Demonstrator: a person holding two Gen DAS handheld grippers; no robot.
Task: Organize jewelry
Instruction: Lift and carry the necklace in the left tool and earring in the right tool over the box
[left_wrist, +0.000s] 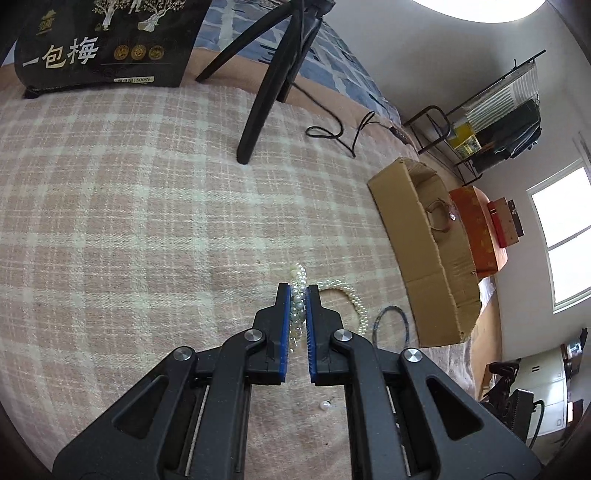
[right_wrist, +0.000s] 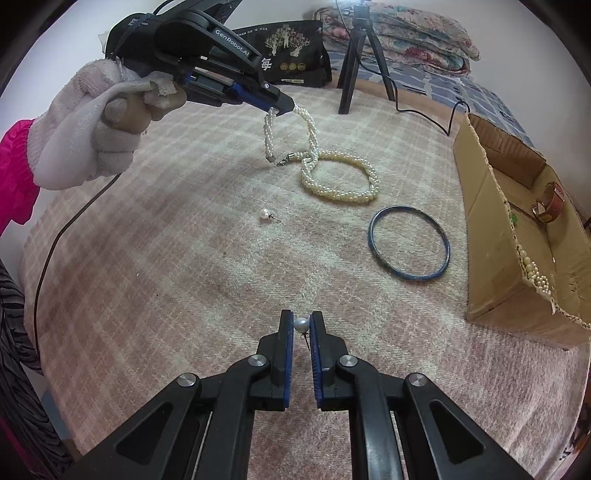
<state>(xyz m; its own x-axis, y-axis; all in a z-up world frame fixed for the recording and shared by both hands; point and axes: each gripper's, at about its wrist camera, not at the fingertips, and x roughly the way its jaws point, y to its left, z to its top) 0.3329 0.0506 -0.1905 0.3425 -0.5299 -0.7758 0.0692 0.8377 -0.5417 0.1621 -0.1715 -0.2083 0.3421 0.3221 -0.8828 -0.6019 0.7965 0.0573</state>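
We have both tongs at work on the plaid blanket (right_wrist: 155, 280). The left gripper (left_wrist: 298, 295) is clamped on the pearl necklace (right_wrist: 332, 173), its blue pads pressed tight on a bundle of strands near one end. From the right wrist view, that end hangs from the tips in a short loop while the rest of the strand lies coiled on the blanket, toward the far edge and short of the cardboard box (right_wrist: 517, 240). We judge the necklace limp and fairly light: it will sag, swing and trail as it rises, and its small metal clasp (right_wrist: 282, 161) could catch on the weave. A hold near the middle of the twisted rope would carry it more evenly than an end hold.

The right gripper (right_wrist: 302, 326) is closed on a pearl stud earring (right_wrist: 301, 325), the bead pinched between the pads at the very tips, its thin post pointing down. The bead is round, hard and slick, so we expect it could squirt out of a light pinch. A second earring (right_wrist: 265, 214) lies loose mid-blanket, and a blue bangle (right_wrist: 408, 242) rests near the box.
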